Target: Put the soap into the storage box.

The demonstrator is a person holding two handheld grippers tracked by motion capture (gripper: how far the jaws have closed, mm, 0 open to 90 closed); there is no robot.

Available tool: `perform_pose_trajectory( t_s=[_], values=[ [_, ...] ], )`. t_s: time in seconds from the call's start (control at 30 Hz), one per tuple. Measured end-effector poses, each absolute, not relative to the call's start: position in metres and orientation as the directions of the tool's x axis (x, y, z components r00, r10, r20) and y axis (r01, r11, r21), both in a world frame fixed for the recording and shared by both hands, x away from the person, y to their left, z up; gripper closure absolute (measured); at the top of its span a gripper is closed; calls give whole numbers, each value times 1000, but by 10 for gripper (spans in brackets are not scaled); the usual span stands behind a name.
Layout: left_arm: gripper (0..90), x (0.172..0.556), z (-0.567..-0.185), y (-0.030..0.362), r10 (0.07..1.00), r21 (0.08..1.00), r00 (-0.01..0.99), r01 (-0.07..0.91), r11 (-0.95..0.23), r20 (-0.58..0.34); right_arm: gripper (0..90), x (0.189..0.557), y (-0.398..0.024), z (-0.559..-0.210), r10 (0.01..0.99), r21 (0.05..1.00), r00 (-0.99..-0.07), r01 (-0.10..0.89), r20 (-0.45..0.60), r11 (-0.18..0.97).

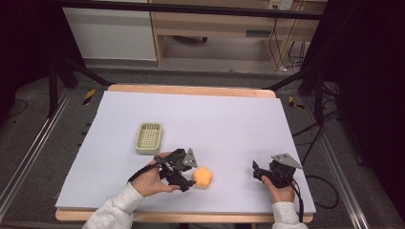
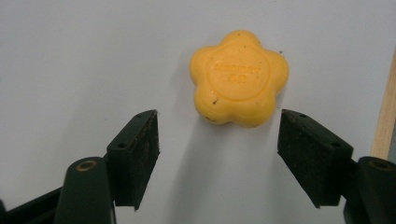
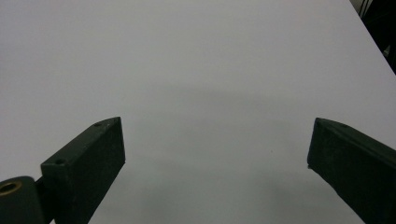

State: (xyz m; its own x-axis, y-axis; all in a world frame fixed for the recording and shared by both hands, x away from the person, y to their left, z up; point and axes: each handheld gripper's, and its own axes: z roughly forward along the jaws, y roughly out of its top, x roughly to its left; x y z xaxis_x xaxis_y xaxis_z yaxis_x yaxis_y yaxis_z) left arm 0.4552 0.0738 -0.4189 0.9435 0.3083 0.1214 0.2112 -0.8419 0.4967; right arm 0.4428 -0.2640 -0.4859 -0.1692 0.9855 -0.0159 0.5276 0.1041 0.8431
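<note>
A yellow flower-shaped soap [image 1: 203, 177] lies flat on the white table cover [image 1: 215, 119] near the front edge. My left gripper [image 1: 189, 177] sits just left of it, pointing at it. In the left gripper view the soap [image 2: 238, 77] rests just beyond the fingertips, with the jaws of the left gripper [image 2: 217, 116] open wider than the soap and touching nothing. My right gripper [image 1: 258, 172] rests at the front right, held by a hand. In the right gripper view its jaws [image 3: 217, 126] are spread open over bare cover, with nothing between them.
A pale green slotted basket [image 1: 148, 138] stands left of centre, behind the left hand. The wooden table edge [image 2: 385, 112] runs close to the soap's right in the left gripper view. Cables and dark stands surround the table.
</note>
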Motion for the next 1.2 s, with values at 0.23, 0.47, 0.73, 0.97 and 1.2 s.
perform_pose_trajectory(
  t_s=[0.23, 0.47, 0.73, 0.97, 1.2],
  values=[
    [283, 457, -421, 65, 294, 490, 948, 201, -848, 120, 47, 443, -264, -486, 985, 843, -169, 528, -14, 103],
    [280, 458, -425, 56, 285, 479, 951, 196, -855, 119, 45, 443, -264, -486, 986, 840, -165, 533, -14, 101],
    [279, 459, -429, 50, 271, 467, 956, 189, -864, 115, 44, 443, -263, -486, 987, 839, -161, 534, -18, 103],
    [279, 459, -434, 43, 253, 450, 961, 179, -875, 111, 42, 444, -262, -487, 987, 837, -157, 537, -30, 111],
    [297, 460, -438, 38, 235, 429, 965, 164, -888, 116, 42, 444, -262, -487, 987, 835, -158, 539, -27, 109]
  ],
)
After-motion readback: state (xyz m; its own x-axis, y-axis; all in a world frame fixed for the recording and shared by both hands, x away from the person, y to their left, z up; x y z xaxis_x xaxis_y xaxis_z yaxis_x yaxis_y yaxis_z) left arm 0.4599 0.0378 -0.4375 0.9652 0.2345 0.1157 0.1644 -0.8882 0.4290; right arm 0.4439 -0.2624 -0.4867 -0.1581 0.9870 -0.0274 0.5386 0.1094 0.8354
